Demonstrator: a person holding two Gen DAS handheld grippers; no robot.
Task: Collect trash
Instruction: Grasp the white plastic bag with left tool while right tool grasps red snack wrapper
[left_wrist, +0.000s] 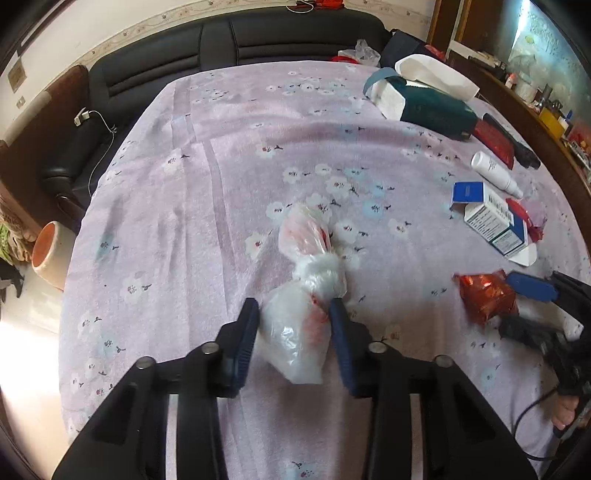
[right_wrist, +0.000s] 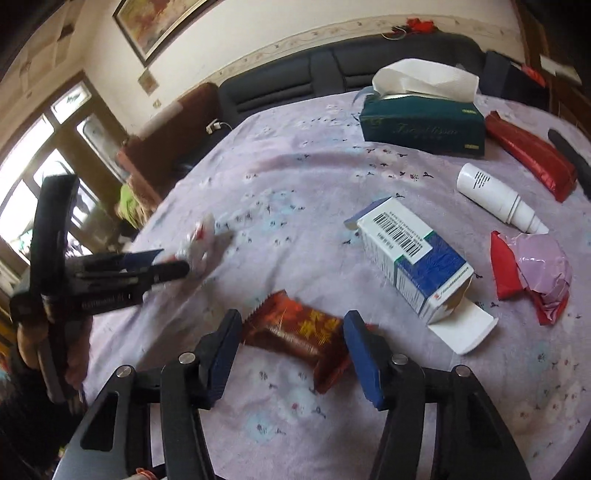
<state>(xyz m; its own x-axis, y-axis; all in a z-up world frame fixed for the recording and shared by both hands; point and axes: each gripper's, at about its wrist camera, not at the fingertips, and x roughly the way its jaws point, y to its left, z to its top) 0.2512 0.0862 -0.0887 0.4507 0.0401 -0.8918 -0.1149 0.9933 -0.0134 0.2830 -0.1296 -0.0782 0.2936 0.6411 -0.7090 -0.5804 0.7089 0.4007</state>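
Left wrist: left gripper (left_wrist: 293, 306) is pinching the clear plastic bag (left_wrist: 303, 291) lying mid-bedspread (left_wrist: 221, 166); box (left_wrist: 491, 221) and bottle (left_wrist: 495, 173) sitting off right.
Right wrist: right gripper (right_wrist: 291, 321) is straddling the red snack wrapper (right_wrist: 295, 332), contact unclear; tissue box (right_wrist: 424, 122) sitting behind.

Left gripper (left_wrist: 293, 310) angled steeply down, jaws pressing something between. Right gripper (right_wrist: 291, 325) tilted down, jaws partly apart.

1. the bedspread (left_wrist: 229, 177) is soft, matt cloth.
2. on it, the plastic bag (left_wrist: 299, 332) is thin, crinkled and translucent.
3. the snack wrapper (right_wrist: 299, 332) is glossy foil.
4. the medicine box (right_wrist: 410, 258) is smooth cardboard.
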